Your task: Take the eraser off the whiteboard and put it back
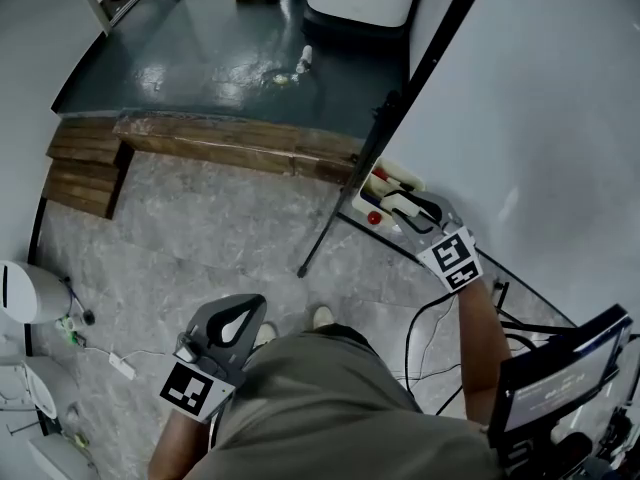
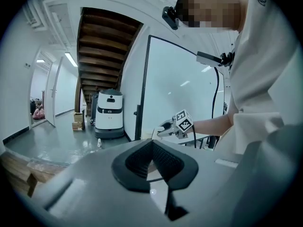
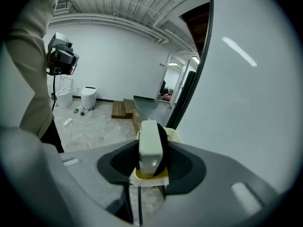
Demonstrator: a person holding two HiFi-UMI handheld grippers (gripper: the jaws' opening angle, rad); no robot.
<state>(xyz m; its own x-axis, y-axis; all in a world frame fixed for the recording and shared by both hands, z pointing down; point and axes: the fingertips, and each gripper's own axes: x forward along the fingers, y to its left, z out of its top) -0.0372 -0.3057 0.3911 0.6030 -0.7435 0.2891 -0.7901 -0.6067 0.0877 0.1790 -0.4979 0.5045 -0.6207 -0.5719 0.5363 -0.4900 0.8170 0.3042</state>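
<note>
I grip the eraser [image 3: 150, 145] tight in my right gripper [image 3: 151, 167], off the whiteboard [image 3: 246, 103] (just by its tray [image 1: 398, 176]). Putting it back is left. My left gripper [image 2: 152, 167] is closed and empty.

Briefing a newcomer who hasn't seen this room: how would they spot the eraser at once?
Find the whiteboard on the right, then the tray along its bottom edge. The right gripper there holds the eraser: a pale cream block with a black side, unlike the red-tipped items nearby.
</note>
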